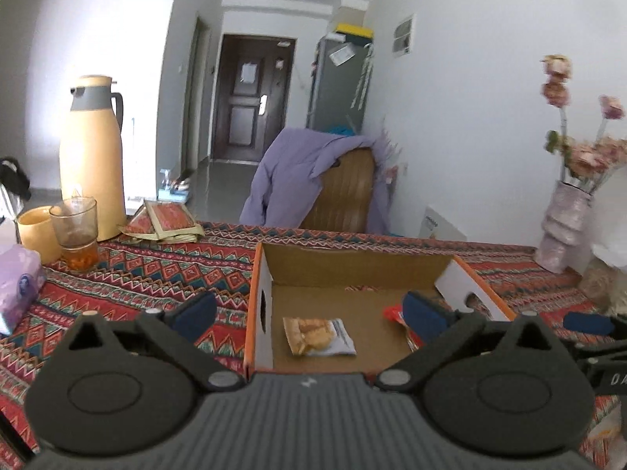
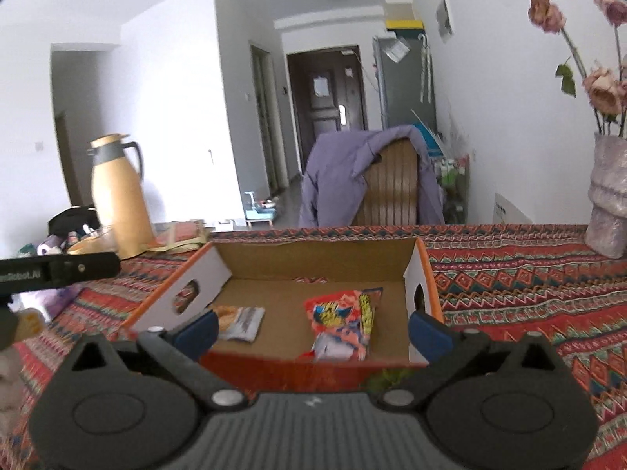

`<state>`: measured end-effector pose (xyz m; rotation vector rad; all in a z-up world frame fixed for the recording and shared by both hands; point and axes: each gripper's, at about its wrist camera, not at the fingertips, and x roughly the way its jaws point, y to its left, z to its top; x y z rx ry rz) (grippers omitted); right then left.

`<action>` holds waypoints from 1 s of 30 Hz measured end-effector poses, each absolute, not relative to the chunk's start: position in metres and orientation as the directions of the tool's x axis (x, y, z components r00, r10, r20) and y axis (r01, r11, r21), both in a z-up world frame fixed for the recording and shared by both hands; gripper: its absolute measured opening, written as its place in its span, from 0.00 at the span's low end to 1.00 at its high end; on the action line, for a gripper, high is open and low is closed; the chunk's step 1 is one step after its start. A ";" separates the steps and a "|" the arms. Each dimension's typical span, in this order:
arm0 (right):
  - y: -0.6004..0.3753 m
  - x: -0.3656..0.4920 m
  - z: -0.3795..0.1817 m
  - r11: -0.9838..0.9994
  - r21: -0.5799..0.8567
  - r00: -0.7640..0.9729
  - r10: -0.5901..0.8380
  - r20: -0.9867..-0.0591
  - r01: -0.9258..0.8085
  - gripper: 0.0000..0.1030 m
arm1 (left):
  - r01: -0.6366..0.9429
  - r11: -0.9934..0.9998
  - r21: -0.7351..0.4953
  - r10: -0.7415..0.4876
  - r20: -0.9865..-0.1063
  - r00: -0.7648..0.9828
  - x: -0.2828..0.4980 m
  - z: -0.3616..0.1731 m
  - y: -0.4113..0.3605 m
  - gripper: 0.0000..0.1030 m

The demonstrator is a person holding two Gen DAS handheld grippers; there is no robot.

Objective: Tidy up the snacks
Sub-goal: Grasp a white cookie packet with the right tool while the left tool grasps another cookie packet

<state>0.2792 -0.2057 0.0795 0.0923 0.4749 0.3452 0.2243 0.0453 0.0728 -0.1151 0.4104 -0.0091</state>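
An open cardboard box (image 1: 352,262) with orange outer walls sits on the patterned tablecloth, seen again as the box (image 2: 313,258) in the right wrist view. On its floor lie a clear packet of golden pastry (image 1: 319,335) and a red printed snack bag (image 2: 345,323); the pastry packet (image 2: 241,321) lies to the left of that bag. The left wrist view catches just a red corner of the bag (image 1: 394,313). My left gripper (image 1: 309,313) is open near the box's front, nothing between its pads. My right gripper (image 2: 311,327) is open too, empty, at the front wall.
A tan thermos (image 1: 92,156), a glass cup (image 1: 76,231) and a yellow mug (image 1: 37,231) stand at the back left beside folded cloth (image 1: 164,221). A purple tissue pack (image 1: 17,286) lies left. A vase of dried flowers (image 1: 564,227) stands right. A chair with a purple jacket (image 1: 313,176) is behind the table.
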 end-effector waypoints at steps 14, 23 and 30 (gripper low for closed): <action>-0.198 0.157 0.049 0.930 0.124 0.835 0.365 -0.412 -0.346 1.00 | 0.021 0.994 -0.108 -0.065 -0.430 0.901 0.113 0.026 0.043 1.00; -0.177 0.138 0.015 0.935 0.116 0.784 0.345 -0.515 -0.335 1.00 | 0.017 0.996 -0.082 -0.053 -0.454 0.889 0.085 0.010 0.040 1.00; -0.145 0.139 0.012 0.934 -0.005 0.806 0.307 -0.506 -0.358 1.00 | 0.006 0.997 -0.081 -0.043 -0.469 0.882 0.082 0.007 0.042 1.00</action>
